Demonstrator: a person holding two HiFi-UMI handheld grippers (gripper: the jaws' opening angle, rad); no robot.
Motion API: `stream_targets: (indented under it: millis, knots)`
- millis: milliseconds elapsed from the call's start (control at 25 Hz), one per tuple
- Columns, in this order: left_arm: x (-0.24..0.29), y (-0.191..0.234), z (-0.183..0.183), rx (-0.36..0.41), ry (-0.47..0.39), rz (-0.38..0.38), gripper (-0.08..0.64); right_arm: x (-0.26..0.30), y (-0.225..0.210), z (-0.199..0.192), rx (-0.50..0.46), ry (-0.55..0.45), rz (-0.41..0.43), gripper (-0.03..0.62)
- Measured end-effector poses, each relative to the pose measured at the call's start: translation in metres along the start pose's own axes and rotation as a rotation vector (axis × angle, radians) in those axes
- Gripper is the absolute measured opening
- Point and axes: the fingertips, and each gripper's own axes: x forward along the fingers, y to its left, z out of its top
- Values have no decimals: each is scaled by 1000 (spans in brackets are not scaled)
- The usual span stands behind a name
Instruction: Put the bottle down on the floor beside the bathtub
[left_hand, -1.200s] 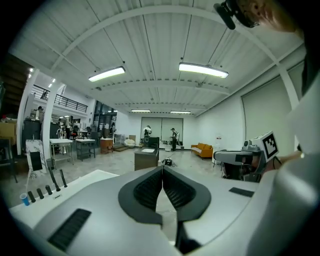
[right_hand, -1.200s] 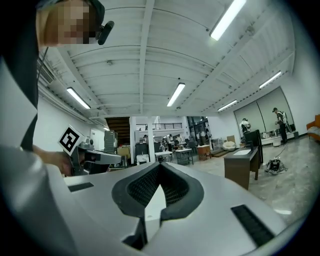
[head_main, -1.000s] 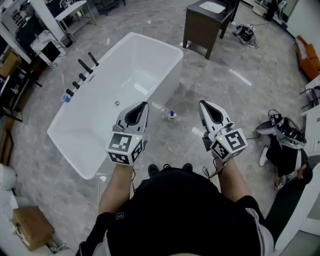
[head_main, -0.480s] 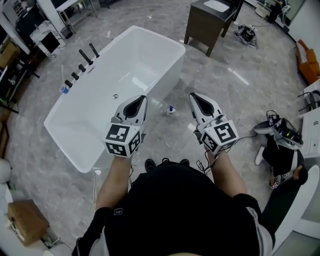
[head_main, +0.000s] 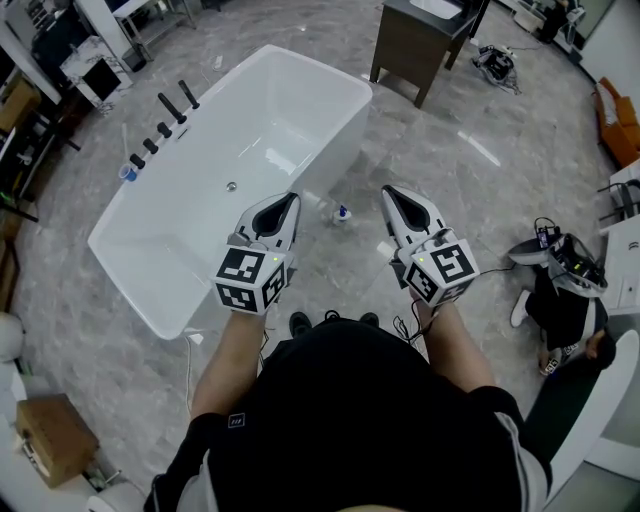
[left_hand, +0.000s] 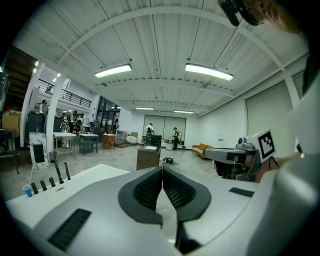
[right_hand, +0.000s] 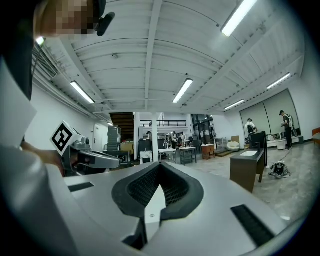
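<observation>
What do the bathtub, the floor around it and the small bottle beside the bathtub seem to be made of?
Bathtub: glossy white acrylic or enamel, judging by its smooth, seamless shell with soft highlights.
Floor: polished grey stone or stone-look tile, with pale veining and a bright lamp reflection.
Bottle: probably clear plastic with a blue cap, but it is too small to be sure.
</observation>
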Motion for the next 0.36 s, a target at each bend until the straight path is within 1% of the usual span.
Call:
stream_targets:
  millis: [160,360]
  knots:
    - [0,1,-1,-3,2,7,17,-3,-5,-1,-3,-1,-10,28]
    - [-8,5,-6,-15,4,26,17,-18,-18,5,-15,11,-77,28]
